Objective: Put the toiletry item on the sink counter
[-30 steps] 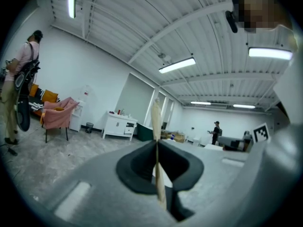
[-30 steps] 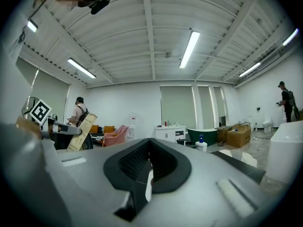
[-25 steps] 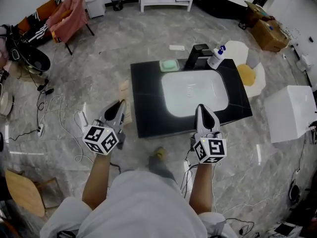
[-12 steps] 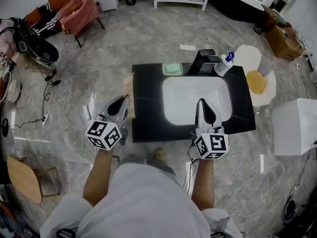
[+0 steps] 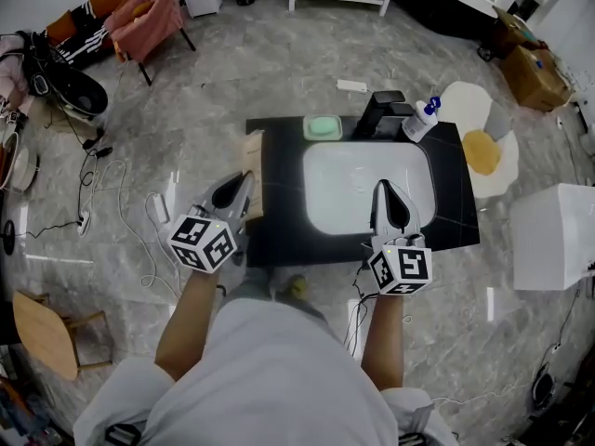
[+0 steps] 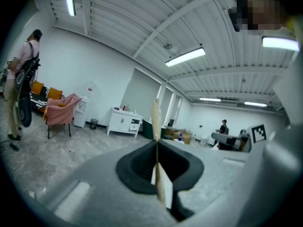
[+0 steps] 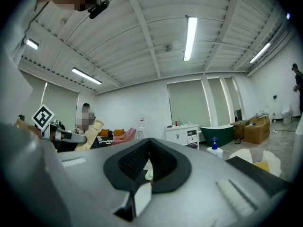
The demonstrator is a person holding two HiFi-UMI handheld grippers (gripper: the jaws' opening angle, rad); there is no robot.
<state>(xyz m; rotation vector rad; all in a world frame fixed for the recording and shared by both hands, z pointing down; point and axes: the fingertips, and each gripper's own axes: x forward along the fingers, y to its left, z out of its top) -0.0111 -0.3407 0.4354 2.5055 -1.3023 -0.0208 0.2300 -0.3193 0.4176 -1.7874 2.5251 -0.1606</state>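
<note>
The black sink counter (image 5: 279,184) with a white basin (image 5: 367,179) stands in front of me in the head view. My left gripper (image 5: 240,186) is shut on a thin tan paper packet (image 5: 253,151), which reaches over the counter's left edge. In the left gripper view the packet (image 6: 155,115) shows edge-on between the closed jaws of that gripper (image 6: 156,142). The right gripper view shows the same packet (image 7: 93,132) from the side. Over the basin's front rim, my right gripper (image 5: 385,190) is shut with nothing in it (image 7: 149,142).
At the counter's back stand a green soap dish (image 5: 322,126), a black faucet (image 5: 376,111) and a white pump bottle (image 5: 420,121). Cables (image 5: 121,221) trail over the floor at left. A white box (image 5: 556,235) sits at right, a pink chair (image 5: 149,12) far left.
My left gripper has moved right with the packet, which now overlaps the counter's left edge. The right gripper has barely shifted. The head view has tilted slightly.
</note>
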